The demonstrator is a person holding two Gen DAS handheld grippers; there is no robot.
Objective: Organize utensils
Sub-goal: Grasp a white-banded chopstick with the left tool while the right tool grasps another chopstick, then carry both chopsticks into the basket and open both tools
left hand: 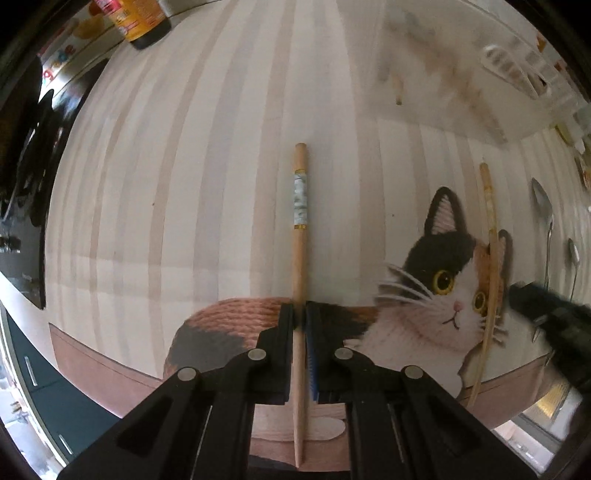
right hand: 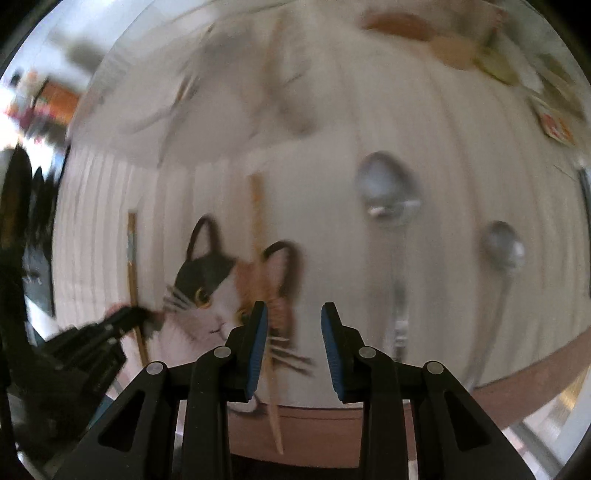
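Note:
My left gripper (left hand: 300, 314) is shut on a wooden chopstick (left hand: 300, 229) with a pale patterned band, held along its fingers over the cat placemat (left hand: 221, 206). A second chopstick (left hand: 490, 258) lies on the mat across the cat's face, to the right. Two metal spoons (left hand: 546, 210) lie further right. In the blurred right wrist view my right gripper (right hand: 293, 317) is open and empty above the mat, with the second chopstick (right hand: 264, 280) just left of its left finger and the two spoons (right hand: 388, 192) ahead to the right. The left gripper (right hand: 125, 321) shows at the left.
A striped placemat with a calico cat picture covers the table. A dark sauce bottle (left hand: 144, 22) stands at the far left edge. A clear plastic rack (left hand: 517, 70) and small packets (right hand: 554, 125) sit at the far right. The mat's brown border (left hand: 92, 354) runs along the near edge.

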